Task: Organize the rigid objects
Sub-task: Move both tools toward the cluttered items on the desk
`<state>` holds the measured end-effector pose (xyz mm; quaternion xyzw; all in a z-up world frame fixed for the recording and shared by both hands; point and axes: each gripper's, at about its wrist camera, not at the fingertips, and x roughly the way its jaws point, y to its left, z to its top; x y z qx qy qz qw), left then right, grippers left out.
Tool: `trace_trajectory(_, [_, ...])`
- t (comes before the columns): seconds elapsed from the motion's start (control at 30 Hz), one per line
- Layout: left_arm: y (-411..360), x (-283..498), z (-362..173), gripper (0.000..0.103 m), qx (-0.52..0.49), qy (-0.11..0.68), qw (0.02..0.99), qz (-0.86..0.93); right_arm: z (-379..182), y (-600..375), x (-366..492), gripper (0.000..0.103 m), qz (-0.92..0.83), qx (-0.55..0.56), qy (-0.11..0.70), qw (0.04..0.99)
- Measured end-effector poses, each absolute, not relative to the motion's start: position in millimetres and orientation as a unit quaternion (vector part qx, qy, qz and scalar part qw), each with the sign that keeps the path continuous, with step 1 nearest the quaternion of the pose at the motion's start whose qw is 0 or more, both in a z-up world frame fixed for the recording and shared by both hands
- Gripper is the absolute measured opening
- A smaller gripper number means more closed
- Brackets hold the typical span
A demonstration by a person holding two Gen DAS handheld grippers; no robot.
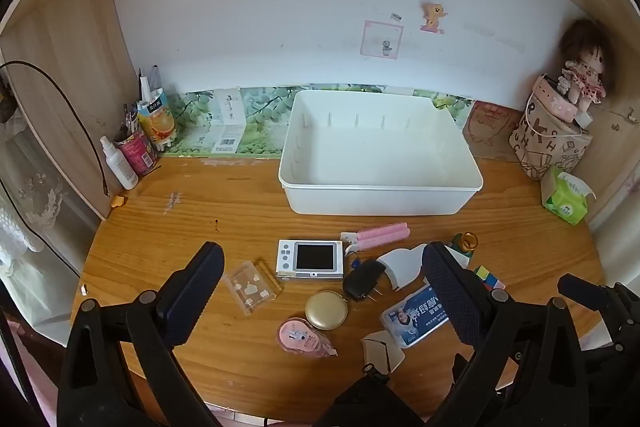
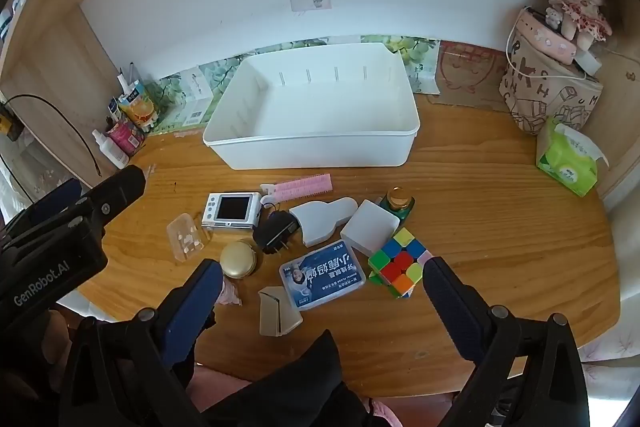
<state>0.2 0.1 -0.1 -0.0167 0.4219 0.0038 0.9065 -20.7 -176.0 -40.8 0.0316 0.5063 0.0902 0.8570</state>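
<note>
Desk [image 1: 240, 211]: varnished wood, visible grain. Bin [image 1: 380, 201]: smooth matt white plastic. Round compact [image 1: 326, 309]: satin gold finish. Cube [image 2: 398, 267]: glossy plastic.

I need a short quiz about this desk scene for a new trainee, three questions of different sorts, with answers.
1. True or false: the white bin already holds several items.
2. What touches the puzzle cube? A) gold compact B) white square box C) camera
3. Fill in: both grippers, left gripper and right gripper, are ____.

Key: 1 false, the bin is empty. 2 B, the white square box. 3 open, holding nothing.
</note>
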Motion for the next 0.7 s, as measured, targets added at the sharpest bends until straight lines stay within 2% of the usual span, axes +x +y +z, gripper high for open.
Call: trace_trajectory(0.7, [-0.5,-9.7,0.4,0.100,0.002,0.423,0.906,-0.003,-44.8,-172.2,-25.1,0.101,0.088,0.032,0.511,0.854])
